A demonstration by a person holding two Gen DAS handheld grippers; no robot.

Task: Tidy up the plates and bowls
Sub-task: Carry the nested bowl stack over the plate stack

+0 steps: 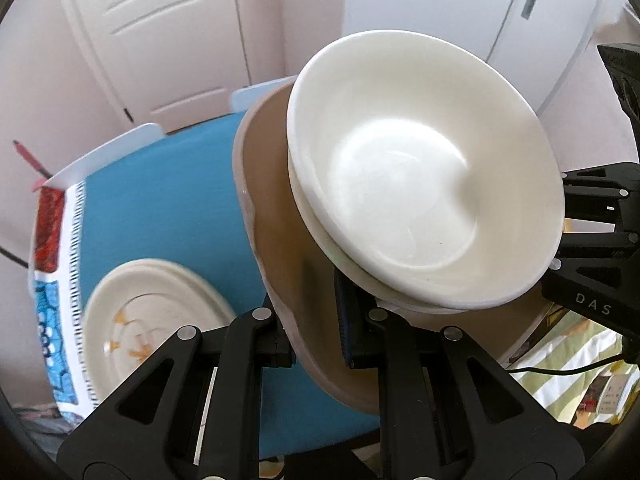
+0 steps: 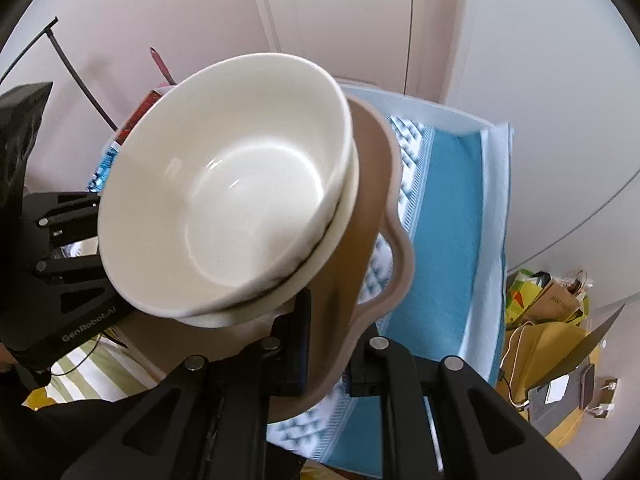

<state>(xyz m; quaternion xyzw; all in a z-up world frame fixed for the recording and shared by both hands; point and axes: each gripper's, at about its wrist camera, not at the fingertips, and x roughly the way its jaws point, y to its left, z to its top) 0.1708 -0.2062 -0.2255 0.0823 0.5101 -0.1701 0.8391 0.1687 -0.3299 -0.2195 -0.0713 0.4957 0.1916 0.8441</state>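
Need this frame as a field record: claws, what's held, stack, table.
left claw: shut on brown plate rim
right claw: shut on brown plate, opposite rim
brown plate: wavy-edged, tilted, lifted above the table
white bowls: two nested, sitting on the brown plate
cream plate: orange motif, flat on blue tablecloth
paper bags: on floor, right wrist view

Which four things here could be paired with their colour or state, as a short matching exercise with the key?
Things:
1. brown plate
2. white bowls
3. patterned plate
4. tablecloth

Descriptions:
a. stacked, riding on a plate
b. blue
c. gripped at opposite rims by both grippers
d. lying on the table, orange marks

Pairs: 1-c, 2-a, 3-d, 4-b
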